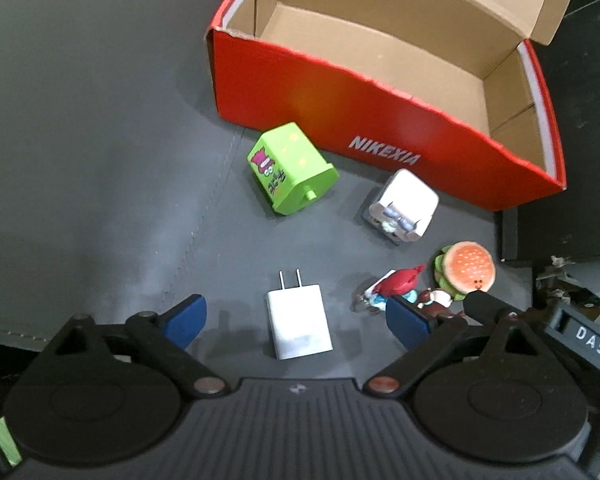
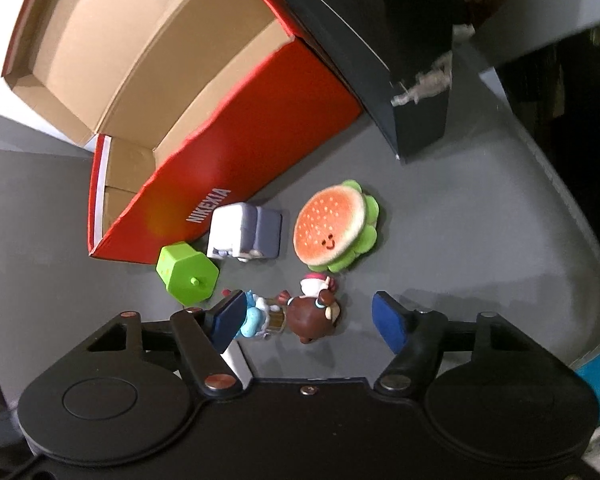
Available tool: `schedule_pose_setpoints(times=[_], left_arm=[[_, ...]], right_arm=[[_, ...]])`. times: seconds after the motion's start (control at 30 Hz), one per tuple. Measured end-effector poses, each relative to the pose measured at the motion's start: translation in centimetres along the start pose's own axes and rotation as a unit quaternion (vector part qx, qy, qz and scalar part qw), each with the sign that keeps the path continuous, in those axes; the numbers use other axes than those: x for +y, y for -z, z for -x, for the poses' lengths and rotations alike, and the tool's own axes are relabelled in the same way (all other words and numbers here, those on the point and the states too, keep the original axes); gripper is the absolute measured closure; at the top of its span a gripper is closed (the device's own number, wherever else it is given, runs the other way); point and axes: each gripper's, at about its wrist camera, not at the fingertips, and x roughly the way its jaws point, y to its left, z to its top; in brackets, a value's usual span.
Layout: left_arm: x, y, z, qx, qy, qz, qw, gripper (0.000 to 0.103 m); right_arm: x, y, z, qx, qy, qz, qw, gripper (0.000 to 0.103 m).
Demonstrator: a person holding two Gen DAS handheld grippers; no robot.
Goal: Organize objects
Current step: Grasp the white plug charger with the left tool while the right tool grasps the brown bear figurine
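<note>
A white wall charger (image 1: 299, 320) lies on the grey mat between the blue pads of my left gripper (image 1: 296, 322), which stands open with gaps on both sides. My right gripper (image 2: 310, 322) straddles a brown-haired figurine (image 2: 314, 314) lying on the mat; its jaws stand apart and do not press on it. A burger toy (image 2: 334, 226), a white and lilac block toy (image 2: 244, 236) and a green toy bin (image 2: 188, 276) lie in front of the open red shoebox (image 1: 340, 112). A red-capped figurine (image 1: 396, 284) lies by the left gripper's right pad.
The shoebox lid (image 2: 112, 40) leans open behind the box. A black box (image 2: 380, 60) stands right of the shoebox. The table's rounded edge (image 2: 572, 216) runs along the right. The other gripper's black finger (image 1: 488, 304) pokes in beside the burger toy (image 1: 466, 268).
</note>
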Motion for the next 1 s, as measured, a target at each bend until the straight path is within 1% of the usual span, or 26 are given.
schedule_pose_setpoints(times=[0.2, 0.27, 0.33, 0.37, 0.43, 0.5, 0.57, 0.6, 0.63, 0.67, 0.73, 0.77, 0.8, 0.83, 0.9, 1.0], left_arm=[[-0.1, 0.0, -1.5, 0.016, -0.001, 0.004, 0.9999, 0.007], [0.0, 0.1, -1.8, 0.018, 0.003, 0.008, 0.9998, 0.007], [0.2, 0.2, -1.9, 0.015, -0.003, 0.012, 0.9998, 0.007], [0.2, 0.2, -1.9, 0.011, -0.008, 0.012, 0.9998, 0.01], [0.5, 0.2, -2.2, 0.007, -0.013, 0.016, 0.9998, 0.018], [0.7, 0.4, -2.7, 0.017, -0.01, 0.021, 0.9996, 0.021], [0.7, 0.7, -3.0, 0.022, -0.008, 0.02, 0.9995, 0.026], [0.7, 0.8, -3.1, 0.022, -0.009, 0.018, 0.9995, 0.031], [0.7, 1.0, -3.2, 0.025, -0.009, 0.016, 0.9995, 0.035], [0.7, 1.1, -3.2, 0.023, -0.009, 0.016, 0.9996, 0.036], [0.8, 1.2, -3.1, 0.02, -0.009, 0.014, 0.9997, 0.044], [0.8, 1.2, -3.0, 0.018, -0.011, 0.013, 0.9997, 0.046], [0.8, 1.2, -3.0, 0.018, -0.01, 0.014, 0.9997, 0.054], [0.9, 1.1, -2.9, 0.018, -0.008, 0.016, 0.9997, 0.059], [1.1, 1.1, -2.9, 0.019, -0.003, 0.019, 0.9996, 0.065], [1.4, 1.4, -2.6, 0.015, -0.004, 0.02, 0.9997, 0.066]], right_arm=[[0.5, 0.3, -1.0, 0.006, 0.01, 0.012, 1.0, 0.035], [0.9, 0.5, -1.5, 0.004, 0.024, 0.03, 0.999, 0.037], [1.1, 0.7, -1.8, 0.005, 0.029, 0.039, 0.999, 0.04], [1.3, 0.8, -2.0, 0.007, 0.033, 0.047, 0.998, 0.04], [1.6, 1.0, -2.3, 0.003, 0.045, 0.064, 0.997, 0.044], [2.0, 1.1, -2.5, 0.0, 0.051, 0.077, 0.996, 0.044], [2.4, 1.2, -2.6, -0.004, 0.058, 0.09, 0.994, 0.045], [2.5, 1.3, -2.6, -0.005, 0.06, 0.095, 0.994, 0.046], [2.7, 1.5, -2.7, -0.006, 0.063, 0.1, 0.993, 0.051], [2.7, 1.6, -2.8, -0.005, 0.063, 0.103, 0.993, 0.056], [2.6, 1.7, -2.8, -0.001, 0.044, 0.096, 0.994, 0.069], [2.8, 1.8, -2.9, -0.001, 0.043, 0.097, 0.994, 0.069], [2.9, 1.9, -2.8, -0.003, 0.046, 0.1, 0.994, 0.069], [2.3, 1.2, -2.8, -0.006, 0.048, 0.101, 0.994, 0.069], [2.1, 1.0, -2.7, -0.007, 0.047, 0.095, 0.994, 0.069], [1.8, 1.0, -2.6, -0.007, 0.039, 0.088, 0.995, 0.069]])
